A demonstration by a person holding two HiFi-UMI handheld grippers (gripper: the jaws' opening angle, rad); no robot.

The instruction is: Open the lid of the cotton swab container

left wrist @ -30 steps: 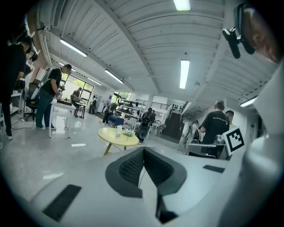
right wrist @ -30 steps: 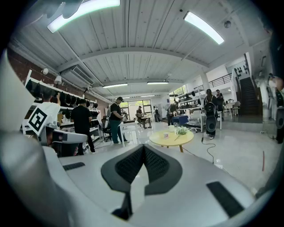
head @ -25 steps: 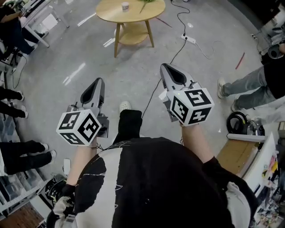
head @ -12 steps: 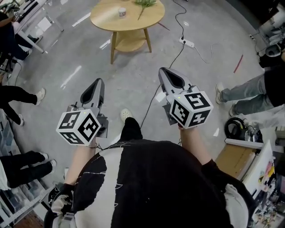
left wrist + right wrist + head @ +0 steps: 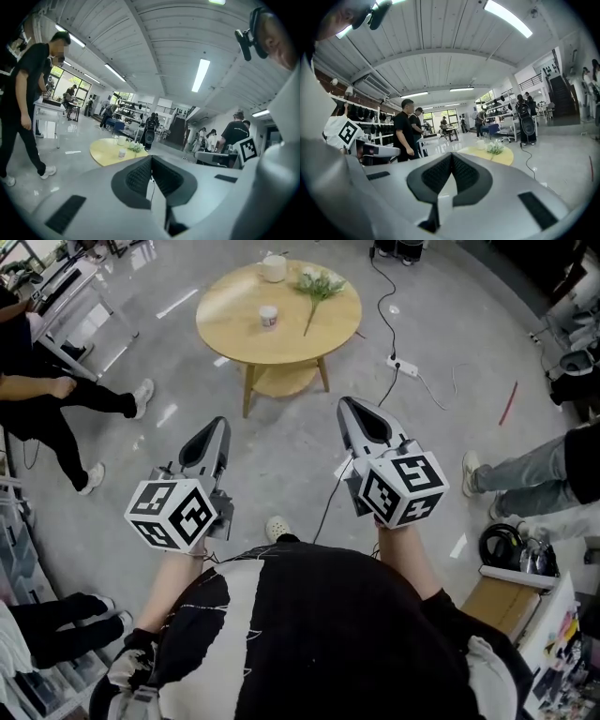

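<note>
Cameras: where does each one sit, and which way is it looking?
Head view: on the person's head, looking steeply down at the round table; shows forearms, left gripper, right gripper.
Left gripper view: on the left gripper, looking along its shut fingers toward the table; person's head top right.
Right gripper view: on the right gripper, along its shut fingers toward the table; person's head top left.
Shared: all three see the table and flowers.
</note>
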